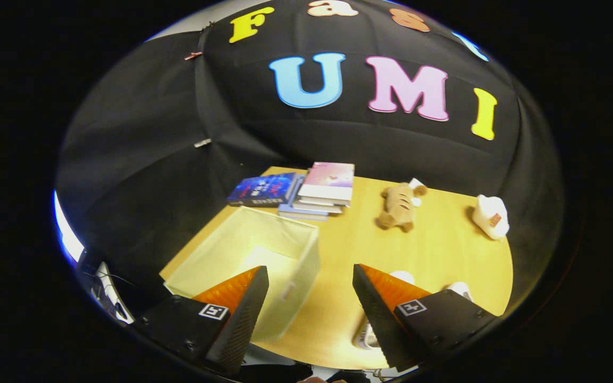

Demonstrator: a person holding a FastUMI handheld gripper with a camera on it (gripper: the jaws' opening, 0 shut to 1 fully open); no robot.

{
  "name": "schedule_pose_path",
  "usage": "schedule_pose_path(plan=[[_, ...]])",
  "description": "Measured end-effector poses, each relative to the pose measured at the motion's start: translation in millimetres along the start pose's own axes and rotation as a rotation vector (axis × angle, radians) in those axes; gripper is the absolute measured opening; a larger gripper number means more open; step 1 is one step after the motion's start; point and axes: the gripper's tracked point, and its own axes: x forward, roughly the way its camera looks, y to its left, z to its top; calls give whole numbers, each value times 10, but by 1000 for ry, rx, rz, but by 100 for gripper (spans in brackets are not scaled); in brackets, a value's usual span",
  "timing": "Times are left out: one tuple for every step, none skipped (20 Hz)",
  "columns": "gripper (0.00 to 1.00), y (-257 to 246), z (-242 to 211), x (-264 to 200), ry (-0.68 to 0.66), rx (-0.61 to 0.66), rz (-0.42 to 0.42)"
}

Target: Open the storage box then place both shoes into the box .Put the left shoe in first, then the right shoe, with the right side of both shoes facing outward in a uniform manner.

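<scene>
The storage box (277, 217) is pale and translucent and stands open-topped on the wooden table (338, 250), with nothing visible inside. My gripper (311, 270) hovers above the table, open, with nothing between its fingers. The left finger (242, 298) overlaps the box's near corner. Mostly hidden behind the right finger (386, 303) are two white shoes: one toe (403, 276) shows just past the finger, another (461, 290) further right, and a bit of sole (365, 336) beside the finger's base. I cannot tell which shoe is left or right.
A stack of books (322, 191) and a blue book (261, 190) lie at the table's far edge behind the box. A brown plush toy (399, 206) lies at mid-back, with a small white object (490, 215) at the far right.
</scene>
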Motion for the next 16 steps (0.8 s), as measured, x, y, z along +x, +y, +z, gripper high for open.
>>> schedule_pose_path(plan=[[98,-188,-167,-28,25,11,-38],[99,-367,-337,-37,50,25,-77],[99,-537,-527,-42,76,41,-118],[98,-729,-683,-55,92,51,-159],[99,-936,-855,-71,109,52,-206],[98,-1122,-1083,-33,139,45,-251],[98,-1256,-1280,-6,175,38,-275],[99,-1342,-1454,21,209,36,-289],[99,-1406,-1593,60,234,39,-294],[98,-1469,-1722,85,257,43,-301],[98,-1519,-1826,133,278,53,-306],[97,-1556,-1914,193,303,70,-307],[98,-1561,-1945,303,312,91,-300],[99,-1575,-1946,414,315,108,-300],[99,-1609,-1958,488,314,123,-303],[99,-1664,-1968,565,318,129,-313]])
